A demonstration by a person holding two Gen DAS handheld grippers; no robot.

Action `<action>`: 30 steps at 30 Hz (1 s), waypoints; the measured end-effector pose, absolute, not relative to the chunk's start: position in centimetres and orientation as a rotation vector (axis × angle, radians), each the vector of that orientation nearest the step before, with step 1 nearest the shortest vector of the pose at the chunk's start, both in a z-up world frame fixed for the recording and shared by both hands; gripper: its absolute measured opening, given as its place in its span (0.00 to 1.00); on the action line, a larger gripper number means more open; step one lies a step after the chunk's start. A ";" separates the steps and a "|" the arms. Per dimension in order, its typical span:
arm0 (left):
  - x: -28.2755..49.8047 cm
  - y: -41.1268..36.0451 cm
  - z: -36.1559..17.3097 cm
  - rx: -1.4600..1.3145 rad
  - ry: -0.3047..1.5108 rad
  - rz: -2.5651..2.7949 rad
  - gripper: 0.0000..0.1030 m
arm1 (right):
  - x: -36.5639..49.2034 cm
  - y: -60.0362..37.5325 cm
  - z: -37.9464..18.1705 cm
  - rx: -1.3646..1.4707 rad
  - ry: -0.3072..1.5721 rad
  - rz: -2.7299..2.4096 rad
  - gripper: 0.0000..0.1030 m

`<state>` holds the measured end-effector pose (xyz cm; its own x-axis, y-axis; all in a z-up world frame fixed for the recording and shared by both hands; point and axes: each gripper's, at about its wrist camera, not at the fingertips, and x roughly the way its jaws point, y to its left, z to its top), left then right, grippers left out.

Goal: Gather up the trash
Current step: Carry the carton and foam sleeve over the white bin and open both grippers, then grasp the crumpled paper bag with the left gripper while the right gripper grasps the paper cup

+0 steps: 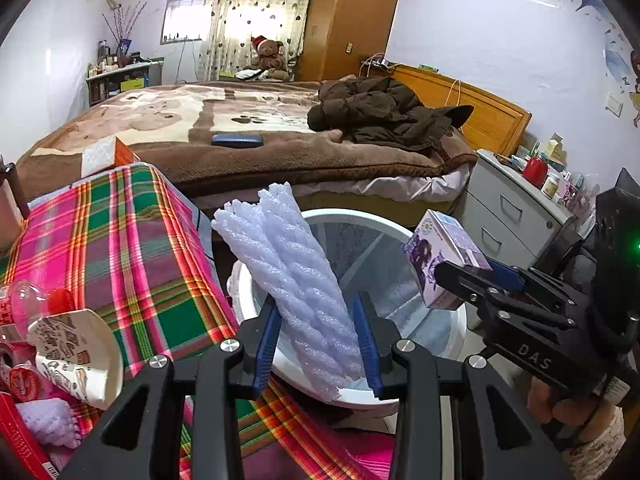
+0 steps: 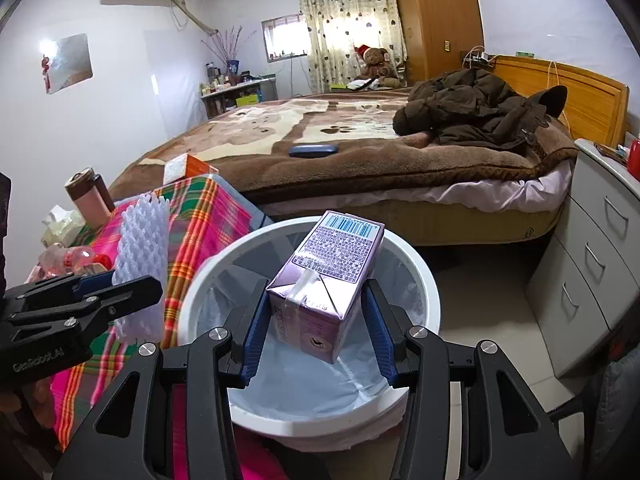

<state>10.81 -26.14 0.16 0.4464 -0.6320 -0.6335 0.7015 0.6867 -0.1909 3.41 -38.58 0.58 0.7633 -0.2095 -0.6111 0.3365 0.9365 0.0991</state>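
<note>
Beside a bed [image 2: 360, 152], a white bin [image 2: 424, 280] (lined with clear plastic) is seen. Over it, a purple carton [image 2: 324, 280] is clamped by the right gripper [image 2: 318, 332], while white foam netting [image 1: 296, 280] is pinched by the left gripper [image 1: 320, 344].

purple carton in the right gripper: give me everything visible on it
The purple carton is a small rectangular drink box, seemingly coated paperboard, with a barcode and dense print on its far face and a wrapped straw taped diagonally on it. It looks intact, tilted, clamped between the right gripper's blue pads, held above the white lined bin. Nothing else touches it.
</note>
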 end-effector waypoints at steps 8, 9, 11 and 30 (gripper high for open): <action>11.2 -26.5 -0.2 0.103 0.740 -0.802 0.68 | 3.7 -39.0 -0.1 0.193 0.671 -0.322 0.54; 11.2 -26.4 -0.1 0.100 0.738 -0.804 0.69 | 3.6 -39.0 -0.1 0.194 0.669 -0.325 0.62; 11.2 -26.2 0.0 0.095 0.739 -0.802 0.69 | 3.4 -39.1 0.1 0.197 0.666 -0.332 0.65; 9.8 -18.6 2.3 0.033 0.657 -0.675 0.73 | 2.8 -34.9 2.8 0.195 0.565 -0.252 0.65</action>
